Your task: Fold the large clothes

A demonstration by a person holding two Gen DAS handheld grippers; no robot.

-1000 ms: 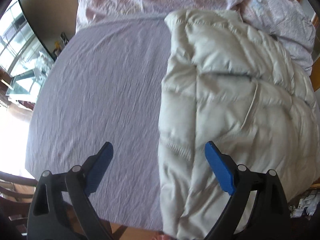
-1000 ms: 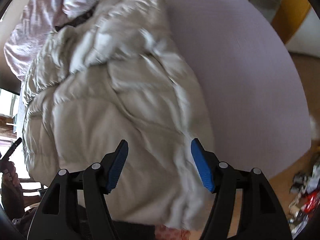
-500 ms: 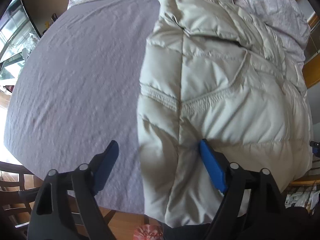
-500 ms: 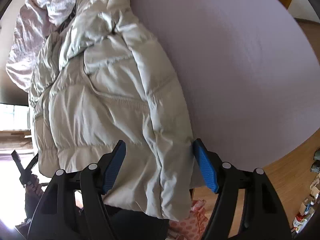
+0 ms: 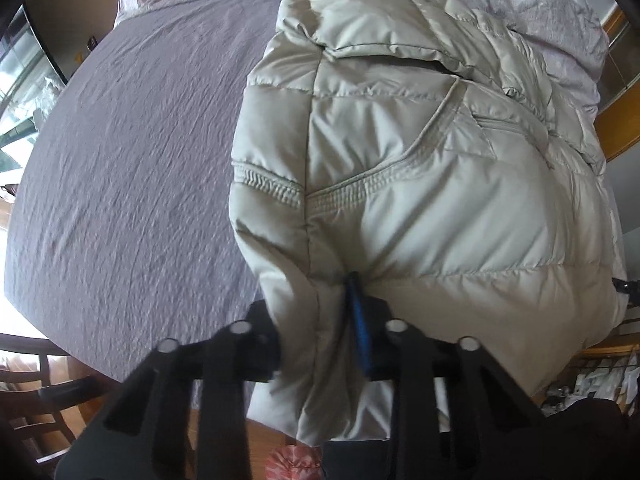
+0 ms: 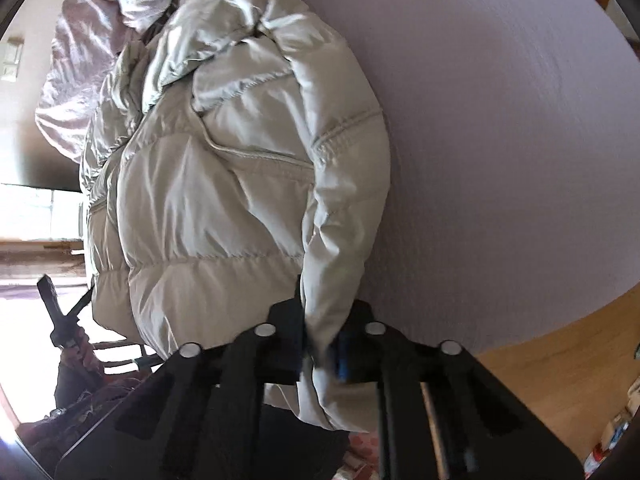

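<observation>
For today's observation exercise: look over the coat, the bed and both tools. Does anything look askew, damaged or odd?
Nothing looks damaged. The puffy coat lies rumpled on the purple sheet, its near edge hanging over the bed's edge. The left tool is closing on that edge; the right tool is shut on it.

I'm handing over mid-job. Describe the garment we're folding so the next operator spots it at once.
Start at the table under the wrinkled lavender cloth. Along one side lies a pale beige quilted puffer jacket, its near end hanging over the table edge. Unlike the pinkish patterned fabric bunched beyond it, it is shiny and puffy, and the left gripper is closing on that near end while the right gripper is shut on it.
</observation>
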